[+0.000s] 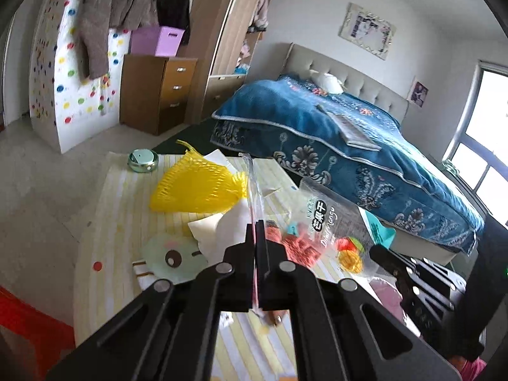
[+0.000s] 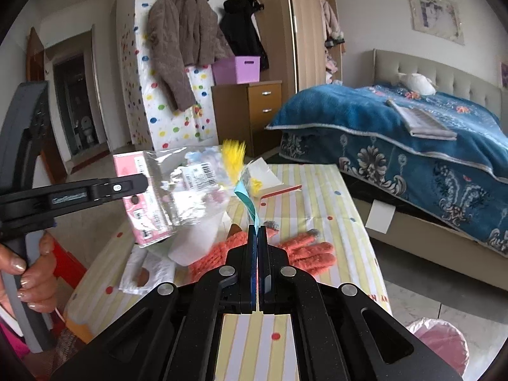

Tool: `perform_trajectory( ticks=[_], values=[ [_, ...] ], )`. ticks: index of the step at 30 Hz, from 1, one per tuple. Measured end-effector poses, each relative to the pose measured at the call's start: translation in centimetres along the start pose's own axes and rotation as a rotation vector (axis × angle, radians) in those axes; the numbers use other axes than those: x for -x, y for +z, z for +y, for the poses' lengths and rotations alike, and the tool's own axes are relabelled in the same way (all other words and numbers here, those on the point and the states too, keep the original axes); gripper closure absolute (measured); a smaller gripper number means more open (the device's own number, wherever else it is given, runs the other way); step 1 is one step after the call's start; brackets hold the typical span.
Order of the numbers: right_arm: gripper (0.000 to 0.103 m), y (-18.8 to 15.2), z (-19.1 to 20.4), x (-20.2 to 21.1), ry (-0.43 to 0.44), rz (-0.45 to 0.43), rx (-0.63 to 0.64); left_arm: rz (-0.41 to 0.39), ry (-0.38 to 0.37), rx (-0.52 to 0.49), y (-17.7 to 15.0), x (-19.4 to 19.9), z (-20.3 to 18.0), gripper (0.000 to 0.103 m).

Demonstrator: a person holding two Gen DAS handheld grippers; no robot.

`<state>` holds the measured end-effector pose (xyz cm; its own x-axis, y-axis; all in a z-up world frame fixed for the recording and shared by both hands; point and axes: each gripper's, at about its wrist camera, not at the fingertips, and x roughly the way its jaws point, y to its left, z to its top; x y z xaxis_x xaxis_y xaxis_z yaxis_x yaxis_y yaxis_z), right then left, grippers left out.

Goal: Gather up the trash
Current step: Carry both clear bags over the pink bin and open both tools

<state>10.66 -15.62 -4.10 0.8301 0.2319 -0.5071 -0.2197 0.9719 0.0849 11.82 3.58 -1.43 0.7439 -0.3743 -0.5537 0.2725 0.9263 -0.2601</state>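
My left jaws (image 1: 255,225) pinch the clear snack bag (image 1: 327,219) shut-tight above the striped surface (image 2: 317,190), my right jaws (image 2: 257,230) pinch its teal corner (image 2: 246,198), so I should lift together, slowly, toward the pink bin (image 2: 439,338) beside that surface.

Table (image 2: 320,190) is pretty cramped near the gloves (image 2: 304,250): wrappers (image 2: 190,190), a white cup (image 2: 197,238) and yellow netting (image 1: 197,187) crowd the left side of them, with a green tin (image 1: 143,160) at the far corner. Right of the gloves the striped cloth is bare out to the edge. Bed (image 2: 412,146) blocks further right, pink bin (image 2: 438,343) sits below that edge.
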Motion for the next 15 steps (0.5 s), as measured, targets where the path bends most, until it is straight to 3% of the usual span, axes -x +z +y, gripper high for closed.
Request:
perform_trajectory(
  ticks=[9,15],
  values=[
    [0.103,-1.4,-0.8,4.3,-0.011,-0.025,-0.035,-0.056,-0.037,-0.147,-2.9,4.0,-4.0,0.103],
    [0.103,-2.1,-2.2,7.3,-0.039,-0.055,-0.063,-0.064,-0.07,-0.252,-4.3,4.5,-7.9,0.103]
  ],
)
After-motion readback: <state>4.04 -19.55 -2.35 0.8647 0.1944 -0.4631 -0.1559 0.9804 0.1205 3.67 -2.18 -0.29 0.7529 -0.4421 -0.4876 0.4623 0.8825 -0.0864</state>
